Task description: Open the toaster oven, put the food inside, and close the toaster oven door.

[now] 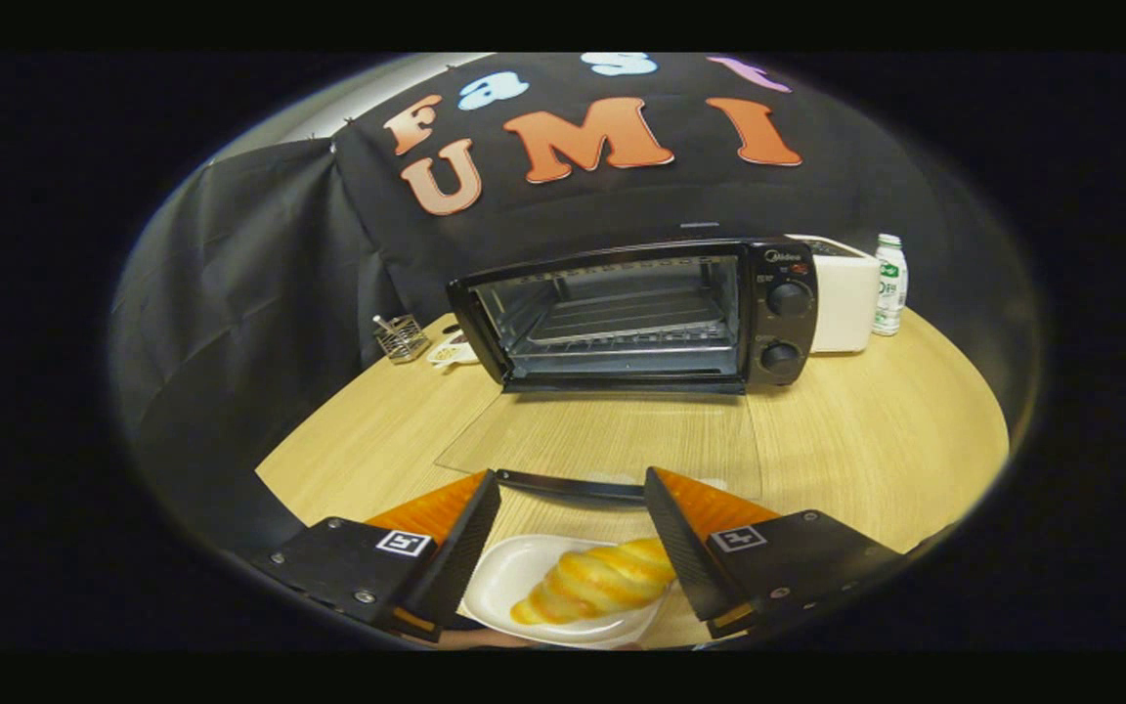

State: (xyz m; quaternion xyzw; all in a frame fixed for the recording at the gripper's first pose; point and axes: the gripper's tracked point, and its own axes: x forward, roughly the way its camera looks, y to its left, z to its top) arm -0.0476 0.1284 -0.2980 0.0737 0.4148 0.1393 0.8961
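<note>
Gripper view: gripper is held wide open, grasping nothing. Twisted glossy bread on a smooth white plate is seen between the fingers. At 12 o'clock, boxy black toaster oven, glass door lowered flat onto the pale wood-grain worktop.

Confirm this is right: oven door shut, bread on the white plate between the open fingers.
Wrong on the door: the gripper view shows the oven with its door folded down open. The bread does lie on the white plate between the open gripper fingers.
</note>
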